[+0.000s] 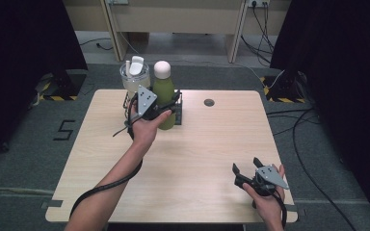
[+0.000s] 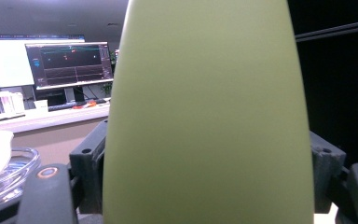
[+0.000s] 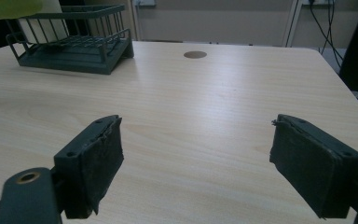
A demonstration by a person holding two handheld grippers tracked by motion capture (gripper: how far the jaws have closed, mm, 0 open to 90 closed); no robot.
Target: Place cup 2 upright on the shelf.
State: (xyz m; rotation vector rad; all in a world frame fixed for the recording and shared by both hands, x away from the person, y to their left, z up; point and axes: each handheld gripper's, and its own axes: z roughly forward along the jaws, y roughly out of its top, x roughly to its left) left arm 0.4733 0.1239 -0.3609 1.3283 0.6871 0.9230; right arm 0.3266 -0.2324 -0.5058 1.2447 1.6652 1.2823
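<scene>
The left gripper [image 1: 160, 111] has its jaws pinching the green bottle [image 1: 164, 98], one black jaw on each side of the bottle's body, as the left gripper view shows up close. The bottle stands upright with a pale rounded cap, at the far left-centre of the table [image 1: 197, 159], by the dark wire rack [image 3: 74, 44]. Just left of the bottle is a clear glass container [image 1: 135, 77] with white items inside. The right gripper [image 1: 246, 169] is held at the near right corner of the table, well apart from the bottle, its jaws spread wide with nothing but bare wood between them
</scene>
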